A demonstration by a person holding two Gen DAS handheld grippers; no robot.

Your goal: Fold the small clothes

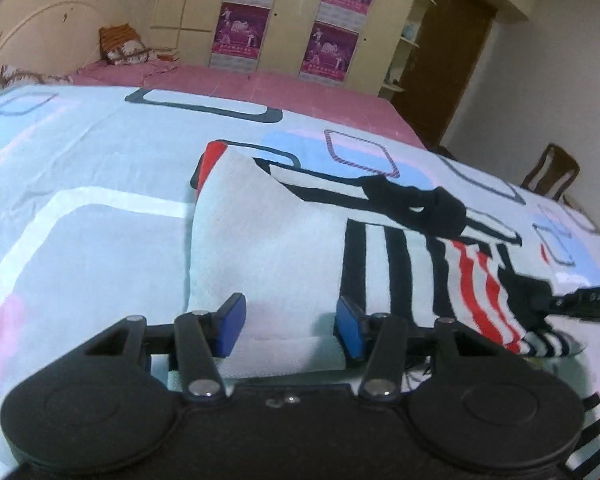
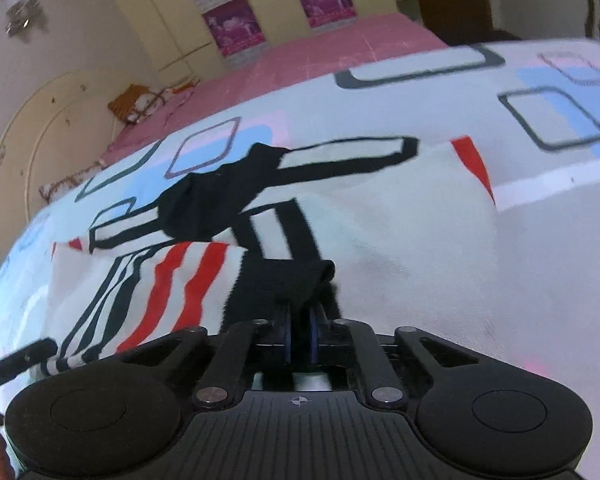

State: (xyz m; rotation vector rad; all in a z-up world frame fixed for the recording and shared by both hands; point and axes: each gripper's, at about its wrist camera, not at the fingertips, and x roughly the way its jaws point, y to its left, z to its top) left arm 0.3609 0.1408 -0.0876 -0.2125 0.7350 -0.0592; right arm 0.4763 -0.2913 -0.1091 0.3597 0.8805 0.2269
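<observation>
A small white garment (image 1: 268,248) with black and red stripes lies on the patterned bed sheet (image 1: 80,168). My left gripper (image 1: 290,326) is open, its blue pads either side of the garment's white near edge. My right gripper (image 2: 300,334) is shut on a black part of the garment (image 2: 284,280); the striped sleeve (image 2: 160,292) lies to its left. The right gripper also shows at the right edge of the left wrist view (image 1: 540,300), holding the black and red striped cloth.
A pink bedspread (image 1: 260,88) covers the far part of the bed, with pillows (image 1: 128,50) by the cream headboard (image 1: 28,24). A wardrobe with pink posters (image 1: 292,20), a brown door (image 1: 448,52) and a wooden chair (image 1: 552,172) stand beyond the bed.
</observation>
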